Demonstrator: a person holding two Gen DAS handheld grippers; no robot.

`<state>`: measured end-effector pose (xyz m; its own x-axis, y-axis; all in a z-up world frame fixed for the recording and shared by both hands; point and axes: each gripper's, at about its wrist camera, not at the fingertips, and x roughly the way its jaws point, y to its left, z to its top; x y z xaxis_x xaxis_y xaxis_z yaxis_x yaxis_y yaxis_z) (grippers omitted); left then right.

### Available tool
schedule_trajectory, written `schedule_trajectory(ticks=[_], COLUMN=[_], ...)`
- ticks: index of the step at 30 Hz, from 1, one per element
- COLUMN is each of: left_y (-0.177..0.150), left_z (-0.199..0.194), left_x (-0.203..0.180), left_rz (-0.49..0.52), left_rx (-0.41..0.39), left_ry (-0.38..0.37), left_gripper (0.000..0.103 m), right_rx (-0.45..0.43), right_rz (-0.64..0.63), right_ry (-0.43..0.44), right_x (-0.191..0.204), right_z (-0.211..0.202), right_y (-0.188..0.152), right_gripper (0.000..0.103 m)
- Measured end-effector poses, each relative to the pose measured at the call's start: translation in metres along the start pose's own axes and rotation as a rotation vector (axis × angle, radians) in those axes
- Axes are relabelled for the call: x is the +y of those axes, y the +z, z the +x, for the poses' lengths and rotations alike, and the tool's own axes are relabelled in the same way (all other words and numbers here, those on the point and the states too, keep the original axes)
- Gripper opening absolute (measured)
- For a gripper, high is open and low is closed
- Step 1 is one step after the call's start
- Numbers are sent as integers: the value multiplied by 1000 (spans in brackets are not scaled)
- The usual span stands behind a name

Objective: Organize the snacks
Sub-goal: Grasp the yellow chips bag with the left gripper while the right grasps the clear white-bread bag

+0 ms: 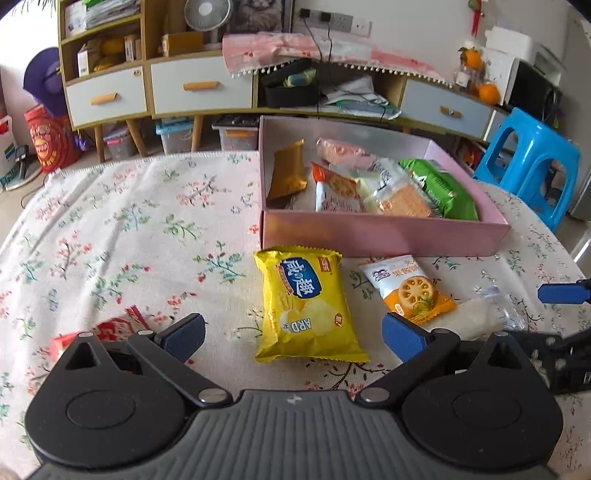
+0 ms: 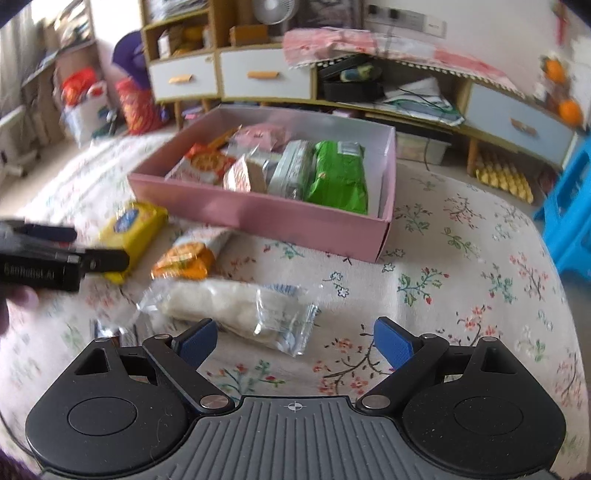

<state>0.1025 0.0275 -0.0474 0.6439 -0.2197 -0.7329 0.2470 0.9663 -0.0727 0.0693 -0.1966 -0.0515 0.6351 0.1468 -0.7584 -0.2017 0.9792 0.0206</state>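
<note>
Crinkly yellow packet (image 1: 308, 304) lies before rectangular pink cardboard box (image 1: 384, 236).

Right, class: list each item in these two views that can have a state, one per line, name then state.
left gripper: open, empty
right gripper: open, empty
pink box: lidless, partly filled with snacks
yellow chip bag: sealed, flat on the cloth, outside the box
orange biscuit packet: sealed, outside the box
clear packet: lying on the cloth, outside the box

Floral tablecloth (image 1: 129, 221), blue stool (image 1: 532, 162), drawer cabinet (image 1: 199, 88), fan (image 1: 207, 14)
</note>
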Motion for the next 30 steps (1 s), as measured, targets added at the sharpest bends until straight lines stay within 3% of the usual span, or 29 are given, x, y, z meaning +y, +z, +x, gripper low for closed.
schedule_trajectory(ticks=[4, 5, 17, 22, 26, 30], left_y=[3, 3, 2, 2, 5, 4], left_z=[7, 9, 14, 12, 8, 2], left_x=[0, 0, -11, -15, -8, -1], left_rz=[-20, -26, 14, 42, 17, -10], left_rx=[17, 21, 29, 28, 25, 48], left_ry=[24, 26, 51, 70, 55, 16], left_gripper=[98, 96, 85, 73, 52, 50], right_rx=[45, 50, -18, -12, 4, 5], right_rz=[-66, -77, -117, -138, -110, -113], right_ry=[4, 6, 55, 106, 157, 202], right_x=[2, 2, 4, 15, 18, 24], right_z=[12, 14, 28, 28, 25, 17], right_y=[-5, -6, 0, 3, -1, -4], right_gripper=[94, 98, 103, 101, 101, 94])
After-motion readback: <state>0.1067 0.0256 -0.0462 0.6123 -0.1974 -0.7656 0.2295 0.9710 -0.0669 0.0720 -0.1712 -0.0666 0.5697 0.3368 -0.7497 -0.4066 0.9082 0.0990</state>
